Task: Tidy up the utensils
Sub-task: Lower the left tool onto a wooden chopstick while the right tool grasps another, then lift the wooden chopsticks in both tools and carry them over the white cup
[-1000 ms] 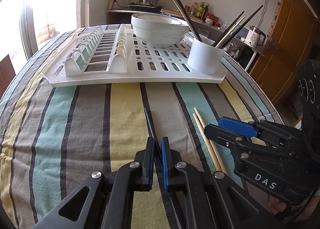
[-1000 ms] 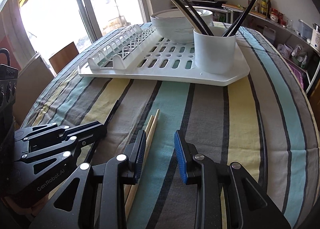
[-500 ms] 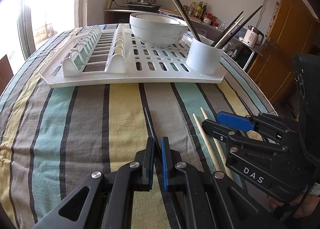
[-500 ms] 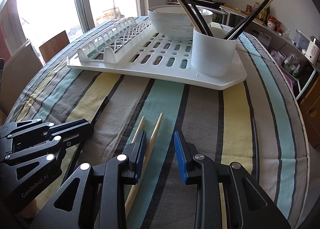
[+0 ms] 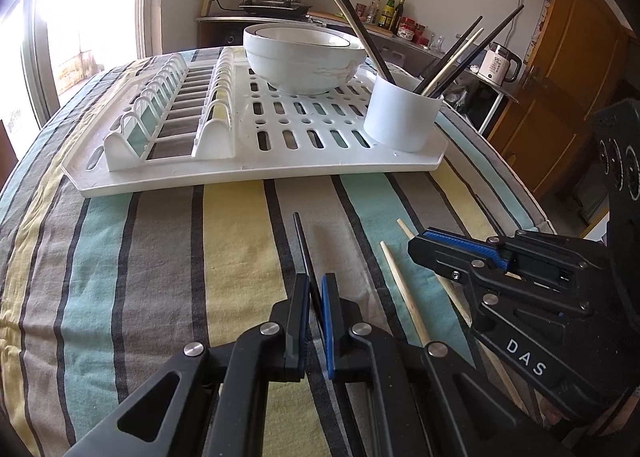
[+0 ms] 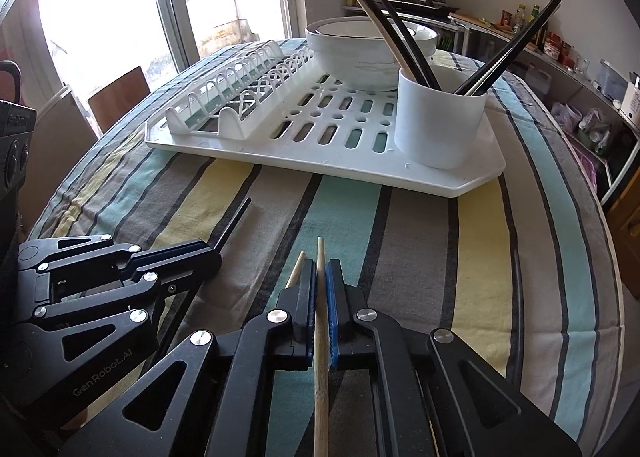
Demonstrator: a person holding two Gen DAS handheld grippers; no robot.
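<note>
The right gripper (image 6: 321, 299) has just been closing on one pale chopstick (image 6: 321, 341) near the table's (image 6: 420, 241) front edge; its twin (image 6: 295, 270) lies touching alongside and could get dragged. The left gripper (image 5: 315, 307) is clamped on a black chopstick (image 5: 301, 244); either thin stick might pivot or slip on the way to the cup (image 6: 439, 125) at the rack's (image 6: 328, 167) right corner.

Left wrist view: low over striped tablecloth (image 5: 132, 257), looking forward and downward along its fingers toward white drying rack (image 5: 280, 161). Right wrist view: same low slant, set further right, rack (image 6: 360, 173) seen from its right corner. Shared: rack, white utensil cup (image 5: 400, 117) (image 6: 438, 125), stacked bowls (image 5: 304, 57) (image 6: 360, 53), each other's gripper.
</note>
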